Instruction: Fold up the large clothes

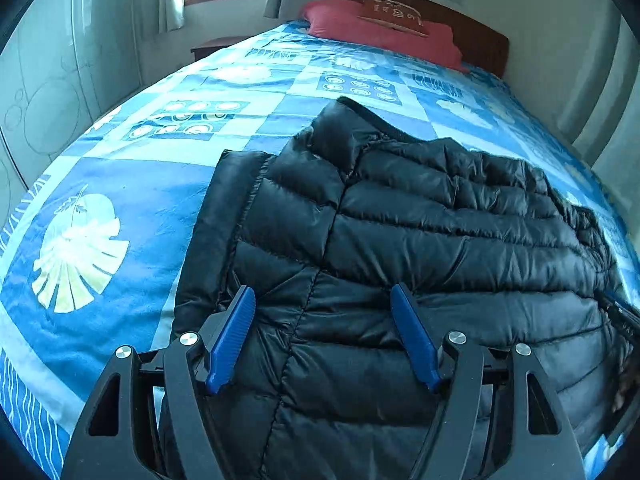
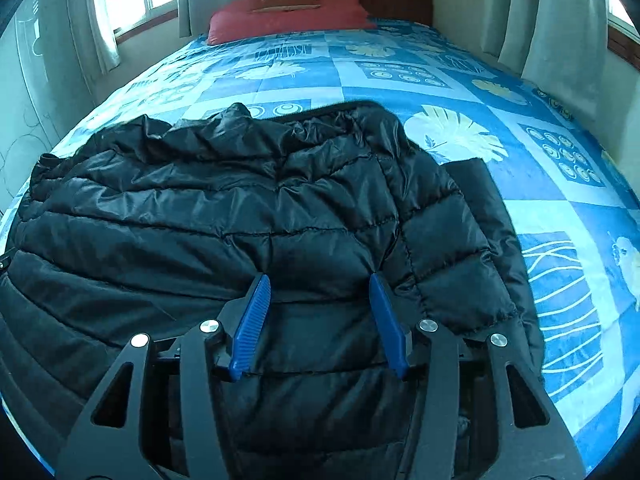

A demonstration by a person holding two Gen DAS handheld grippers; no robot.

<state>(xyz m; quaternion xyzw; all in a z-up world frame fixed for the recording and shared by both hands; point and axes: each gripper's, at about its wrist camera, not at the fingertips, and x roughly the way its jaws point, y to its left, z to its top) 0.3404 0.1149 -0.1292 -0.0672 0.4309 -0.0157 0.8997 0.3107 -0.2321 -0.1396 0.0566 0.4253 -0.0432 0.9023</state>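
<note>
Jacket [image 1: 400, 240], black quilted puffer, lies on the blue patterned bedspread [image 1: 120, 184] at the near end of the bed, collar toward 12 o'clock, red pillow [image 2: 288, 16] beyond. Left gripper [image 1: 322, 336] hangs over its left half, jaws wide apart, gripping nothing. Right gripper [image 2: 318, 320] sits over the right half, jaws parted, nothing pinched. Risk, as I judge it: slick, puffy fabric could spring back open, or pads might catch only the top layer.
</note>
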